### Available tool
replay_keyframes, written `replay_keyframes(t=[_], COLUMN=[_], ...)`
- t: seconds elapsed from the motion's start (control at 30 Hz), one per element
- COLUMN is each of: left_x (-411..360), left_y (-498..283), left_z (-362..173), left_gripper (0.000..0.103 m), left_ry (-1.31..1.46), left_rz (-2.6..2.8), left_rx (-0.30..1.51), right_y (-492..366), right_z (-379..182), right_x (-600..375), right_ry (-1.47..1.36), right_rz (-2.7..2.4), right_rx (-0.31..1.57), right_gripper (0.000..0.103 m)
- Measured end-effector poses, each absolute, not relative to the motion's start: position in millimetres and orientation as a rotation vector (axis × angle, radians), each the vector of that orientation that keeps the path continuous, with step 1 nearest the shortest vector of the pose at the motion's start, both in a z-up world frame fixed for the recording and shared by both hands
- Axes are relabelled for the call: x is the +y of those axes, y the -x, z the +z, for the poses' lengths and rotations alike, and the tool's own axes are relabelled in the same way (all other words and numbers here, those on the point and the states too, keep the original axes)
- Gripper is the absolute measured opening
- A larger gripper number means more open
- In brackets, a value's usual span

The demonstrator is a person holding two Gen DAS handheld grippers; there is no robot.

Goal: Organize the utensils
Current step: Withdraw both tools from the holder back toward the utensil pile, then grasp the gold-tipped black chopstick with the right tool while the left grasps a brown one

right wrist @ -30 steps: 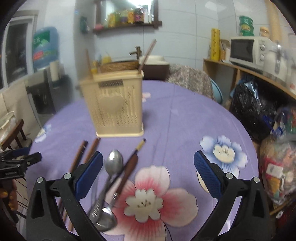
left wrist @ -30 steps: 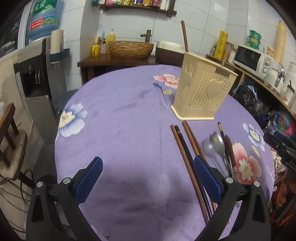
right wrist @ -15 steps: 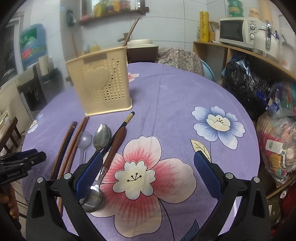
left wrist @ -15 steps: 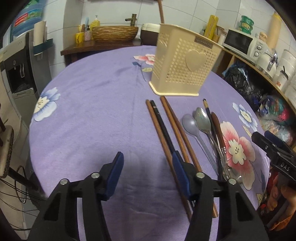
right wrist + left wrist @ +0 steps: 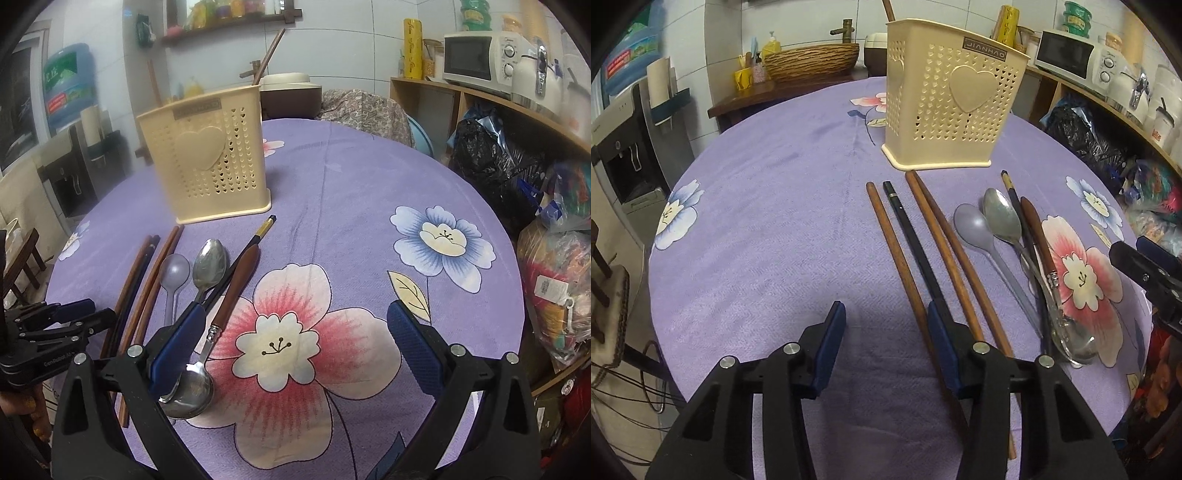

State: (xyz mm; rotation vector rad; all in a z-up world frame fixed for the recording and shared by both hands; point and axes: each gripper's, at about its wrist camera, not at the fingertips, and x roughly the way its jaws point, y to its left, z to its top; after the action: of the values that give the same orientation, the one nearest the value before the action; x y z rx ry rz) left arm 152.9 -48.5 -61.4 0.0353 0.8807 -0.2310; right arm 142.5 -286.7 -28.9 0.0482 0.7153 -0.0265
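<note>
The left gripper [image 5: 886, 341] points downward at a slope, low over the near side of the table, and its jaws have just been closing; they stand half apart with nothing between them. The right gripper [image 5: 295, 341] hangs to its right, also sloped downward, its jaws spread wide and empty.

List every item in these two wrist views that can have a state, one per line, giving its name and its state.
Utensil holder: upright, one stick standing inside.
Wooden chopsticks: lying flat on the cloth.
Black chopstick: lying flat.
Plastic spoon: lying flat.
Metal spoon: lying flat.
Ladle: lying flat.
Left gripper: jaws have just been closing, nothing gripped.
Right gripper: open, empty.
</note>
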Motion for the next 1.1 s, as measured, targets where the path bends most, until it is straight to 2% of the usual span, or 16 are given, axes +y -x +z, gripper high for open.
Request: replay_keyframes(t=[0.23, 0.77, 0.83, 1.0, 1.03, 1.1], left_x=[-20, -54, -53, -33, -31, -29], left_y=[-163, -172, -172, -183, -187, -196], left_z=[-57, -60, -61, -59, -58, -56], left_gripper=[0.047, 0.046, 0.043, 0.043, 0.043, 0.043], left_ry=[0.023, -0.013, -0.065, -0.047, -0.042, -0.029], left_rz=[-0.221, -0.228, -0.213, -0.217, -0.219, -0.218], left_rx=[0.901, 0.895, 0.886, 0.909, 0.914, 0.918], right_y=[-152, -159, -162, -183, -192, -207], right_z=[-30, -27, -27, -28, -28, -28], right_x=[-291, -280, -279, -280, -279, -276], right_ry=[-0.081, -0.054, -0.039, -0.067, -0.084, -0.114], right_rz=[-0.02, -0.016, -0.016, 0.016, 0.032, 0.056], right_rx=[0.737, 0.746, 0.752, 0.785, 0.793, 0.814], right_gripper=[0.097, 0.097, 0.097, 0.097, 0.097, 0.086])
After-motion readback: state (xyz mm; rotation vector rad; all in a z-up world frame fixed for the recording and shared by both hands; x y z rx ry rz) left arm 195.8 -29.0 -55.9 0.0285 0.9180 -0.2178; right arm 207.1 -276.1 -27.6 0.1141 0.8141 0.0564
